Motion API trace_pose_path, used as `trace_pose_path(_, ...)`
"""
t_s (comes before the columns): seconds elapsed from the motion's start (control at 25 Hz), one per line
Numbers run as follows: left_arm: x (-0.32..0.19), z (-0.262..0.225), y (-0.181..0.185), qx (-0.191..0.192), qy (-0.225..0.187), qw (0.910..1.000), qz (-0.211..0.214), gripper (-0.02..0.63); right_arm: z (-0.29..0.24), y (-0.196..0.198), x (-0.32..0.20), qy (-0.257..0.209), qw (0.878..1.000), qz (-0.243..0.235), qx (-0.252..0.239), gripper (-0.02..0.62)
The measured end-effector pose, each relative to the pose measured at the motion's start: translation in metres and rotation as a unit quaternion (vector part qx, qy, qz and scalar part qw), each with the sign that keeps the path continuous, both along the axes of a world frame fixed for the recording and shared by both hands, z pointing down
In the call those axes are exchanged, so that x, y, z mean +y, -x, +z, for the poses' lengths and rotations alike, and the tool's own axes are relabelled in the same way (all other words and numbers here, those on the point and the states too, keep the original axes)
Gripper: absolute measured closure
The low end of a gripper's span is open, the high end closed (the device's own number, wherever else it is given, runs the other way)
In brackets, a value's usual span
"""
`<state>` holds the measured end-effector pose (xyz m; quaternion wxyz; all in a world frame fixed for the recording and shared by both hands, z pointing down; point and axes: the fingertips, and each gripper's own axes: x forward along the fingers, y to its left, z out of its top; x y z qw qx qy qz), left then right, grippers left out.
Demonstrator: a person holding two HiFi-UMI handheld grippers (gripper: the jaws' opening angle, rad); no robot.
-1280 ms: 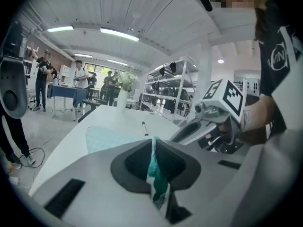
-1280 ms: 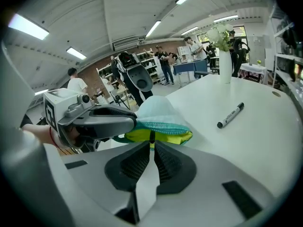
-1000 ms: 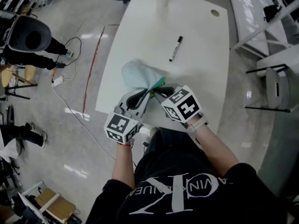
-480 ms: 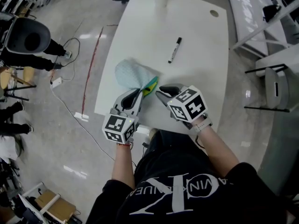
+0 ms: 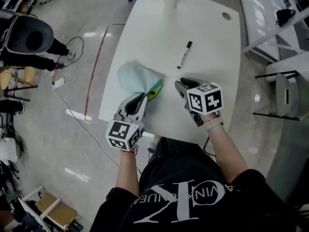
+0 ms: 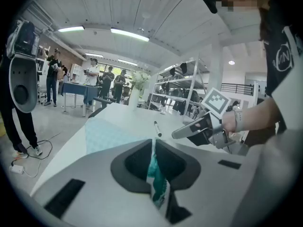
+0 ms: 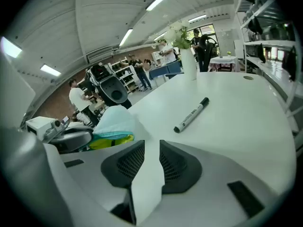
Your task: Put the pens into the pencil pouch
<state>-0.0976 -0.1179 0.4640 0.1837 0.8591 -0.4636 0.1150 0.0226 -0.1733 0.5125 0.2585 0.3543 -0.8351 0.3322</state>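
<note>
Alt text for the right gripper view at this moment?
The right gripper points over the white table, its jaws, which have just been opening, apart and empty; a black-capped pen lies ahead. At left, the left gripper pinches the light blue pouch by its yellow-green mouth.

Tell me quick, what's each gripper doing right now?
Left gripper: shut on the edge of the pencil pouch.
Right gripper: open, jaws have just been opening, nothing between them.
</note>
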Motion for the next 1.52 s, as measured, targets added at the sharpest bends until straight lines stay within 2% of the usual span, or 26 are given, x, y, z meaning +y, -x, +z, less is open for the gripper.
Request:
trace_pose_path(0.12, -0.001, 0.0, 0.003, 0.001, 0.002, 1.0, -0.003, 0.577, 0.004, -0.002, -0.019, -0.007, 1.0, 0.026, 0.008, 0.476)
trace_pose_path(0.32, -0.004, -0.001, 0.005, 0.005, 0.003, 0.9999, -0.012, 0.577, 0.011, -0.006, -0.05, -0.043, 0.996, 0.048, 0.057, 0.459)
trace_pose_path(0.72, -0.002, 0.001, 0.004, 0.008, 0.006, 0.9997, -0.022, 0.577, 0.021, -0.013, -0.091, -0.029, 0.989, 0.119, 0.083, 0.407)
trace_pose_path(0.96, 0.0, 0.003, 0.003, 0.01, 0.009, 0.9997, -0.022, 0.577, 0.035, -0.018, -0.096, -0.017, 0.986, 0.124, 0.111, 0.412)
trace_pose_path(1.12, 0.001, 0.004, 0.007, 0.011, 0.011, 0.9996, -0.023, 0.577, 0.036, -0.016, -0.092, -0.018, 0.986, 0.117, 0.119, 0.508)
trace_pose_path(1.36, 0.004, 0.004, 0.008, 0.01, 0.011, 0.9997, -0.02, 0.577, 0.036, -0.016, -0.08, -0.029, 0.991, 0.067, 0.114, 0.518)
trace_pose_path(1.52, 0.003, 0.005, 0.009, 0.011, 0.012, 0.9997, -0.021, 0.577, 0.036, -0.016, -0.068, -0.031, 0.995, 0.044, 0.089, 0.518)
